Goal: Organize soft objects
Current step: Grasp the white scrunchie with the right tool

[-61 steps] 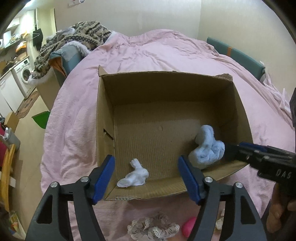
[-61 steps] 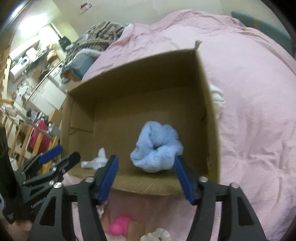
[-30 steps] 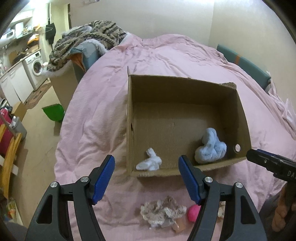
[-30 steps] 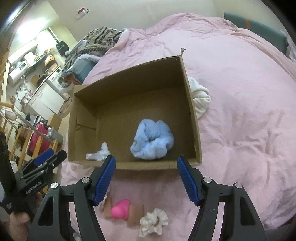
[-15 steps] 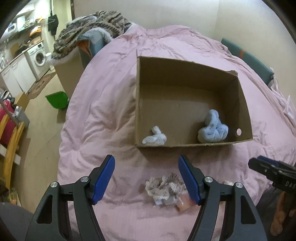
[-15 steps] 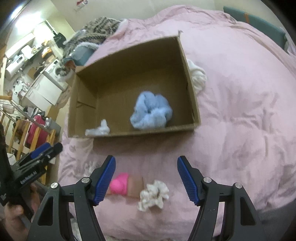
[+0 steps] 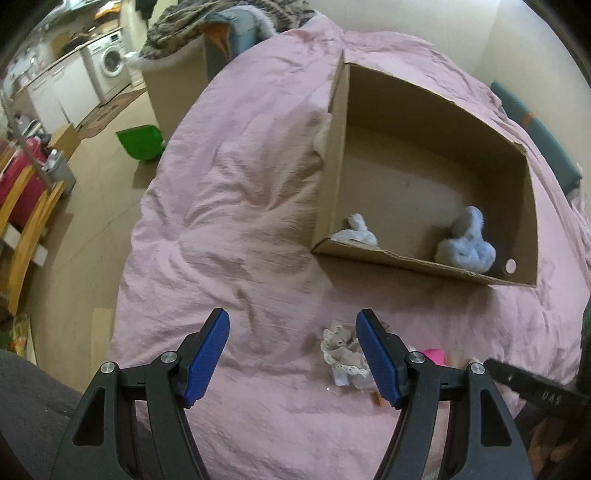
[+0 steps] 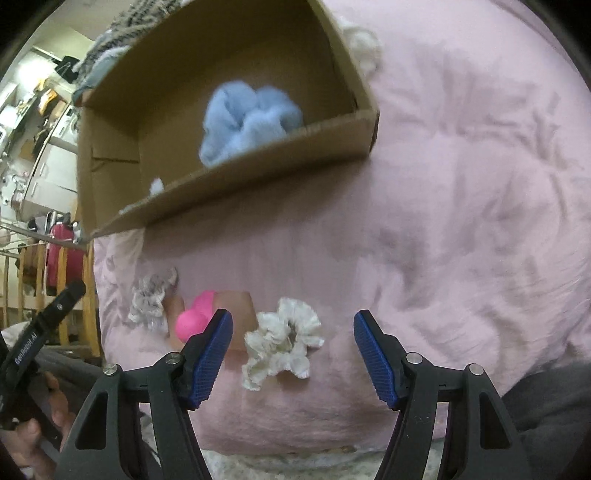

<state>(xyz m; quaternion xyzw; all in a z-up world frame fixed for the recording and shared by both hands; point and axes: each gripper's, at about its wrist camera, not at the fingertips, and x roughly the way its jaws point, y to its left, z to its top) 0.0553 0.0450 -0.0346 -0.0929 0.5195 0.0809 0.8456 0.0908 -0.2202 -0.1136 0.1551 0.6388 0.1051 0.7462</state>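
An open cardboard box (image 7: 334,155) (image 8: 258,162) lies on the pink bedspread. Inside it are a fluffy light-blue scrunchie (image 7: 466,245) (image 8: 245,118) and a small white cloth piece (image 7: 356,232) (image 8: 157,186). On the bedspread in front of the box lie a beige lace scrunchie (image 7: 341,352) (image 8: 151,297), a pink soft object (image 7: 436,356) (image 8: 195,315) and a cream scrunchie (image 8: 282,341). My left gripper (image 7: 291,350) is open and empty, left of the lace scrunchie. My right gripper (image 8: 291,352) is open and empty, over the cream scrunchie.
The pink bedspread (image 7: 236,206) covers the bed. A white cloth (image 8: 360,48) lies beside the box's right wall. Left of the bed are a green bin (image 7: 142,142), a washing machine (image 7: 110,61), wooden chairs (image 7: 22,229) and piled blankets (image 7: 229,14).
Both grippers have pulled back from the box toward the bed's near edge and dropped lower. The blue scrunchie stays in the box. The loose items now lie close before the fingers.
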